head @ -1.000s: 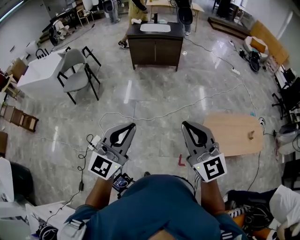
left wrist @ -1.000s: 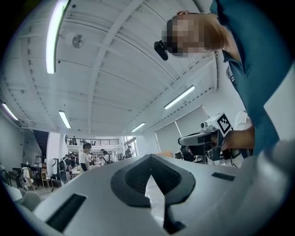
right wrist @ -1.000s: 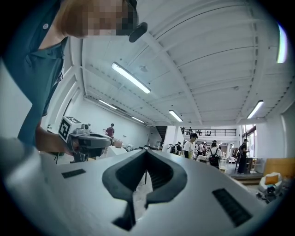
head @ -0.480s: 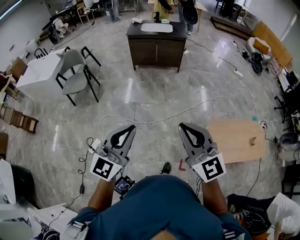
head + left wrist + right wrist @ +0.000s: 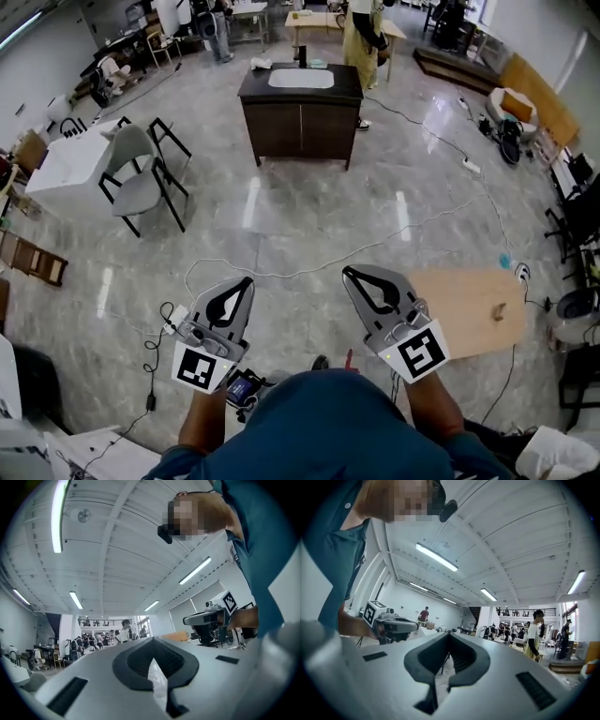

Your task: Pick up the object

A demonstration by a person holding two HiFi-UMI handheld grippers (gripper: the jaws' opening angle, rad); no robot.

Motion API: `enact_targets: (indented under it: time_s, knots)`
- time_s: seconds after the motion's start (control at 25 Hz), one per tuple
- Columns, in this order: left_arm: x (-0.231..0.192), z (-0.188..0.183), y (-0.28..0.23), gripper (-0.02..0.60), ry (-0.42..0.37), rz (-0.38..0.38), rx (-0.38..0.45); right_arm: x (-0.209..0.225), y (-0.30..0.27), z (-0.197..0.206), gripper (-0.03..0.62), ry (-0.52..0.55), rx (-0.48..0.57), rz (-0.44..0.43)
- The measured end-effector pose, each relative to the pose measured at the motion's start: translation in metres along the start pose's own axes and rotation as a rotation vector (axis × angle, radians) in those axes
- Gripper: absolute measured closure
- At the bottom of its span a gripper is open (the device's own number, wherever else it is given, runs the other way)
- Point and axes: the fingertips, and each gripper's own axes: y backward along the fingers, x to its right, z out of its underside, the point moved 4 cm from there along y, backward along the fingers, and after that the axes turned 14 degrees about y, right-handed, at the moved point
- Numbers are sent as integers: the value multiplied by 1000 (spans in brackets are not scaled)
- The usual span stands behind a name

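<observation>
Both grippers are held out level over the grey marble floor, side by side. My left gripper (image 5: 245,280) is shut with nothing between its jaws; its tips (image 5: 152,640) meet. My right gripper (image 5: 350,273) is likewise shut and empty, its tips (image 5: 449,634) touching. A low wooden table (image 5: 464,319) lies on the floor just right of the right gripper, with a small brown object (image 5: 499,310) on it. Far ahead stands a dark cabinet (image 5: 300,117) with a white basin (image 5: 300,79) on top. Which object the task means I cannot tell.
White cables (image 5: 309,270) cross the floor ahead of the grippers. A grey chair (image 5: 141,178) and a white table (image 5: 66,159) stand at the left. A person in a yellow apron (image 5: 361,37) stands behind the cabinet. Bags and gear line the right wall.
Both grippers have moved forward across the floor, still shut. The wooden table and cabinet sit nearer in the head view. A person has stepped in behind the cabinet's right end.
</observation>
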Motion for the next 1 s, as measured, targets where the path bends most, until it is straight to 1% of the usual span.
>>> enact_targets:
  time_s: [0.12,0.28,0.4,0.6,0.84,1.0]
  knots:
    - [-1,-1,-15,578,-13,-9,15,15,-5,7,580,19,4,-14]
    - [-10,-4,-24,578,-13,-23,-3,24,-20,13,580,-4,29,-26]
    - [-25,-5,-31,578,-17,-27,-8,28,-33,21,580,-16,19,-28]
    - [-59,-12,-43,578,-12,-7,2,35,-66,21,580,-24,28,-2]
    - [-106,-17,-49,578,-8,31,27,36,-112,22,580,-2,15,27]
    - [-129,-17,-53,578,-1,56,37,36,-135,21,580,13,5,40]
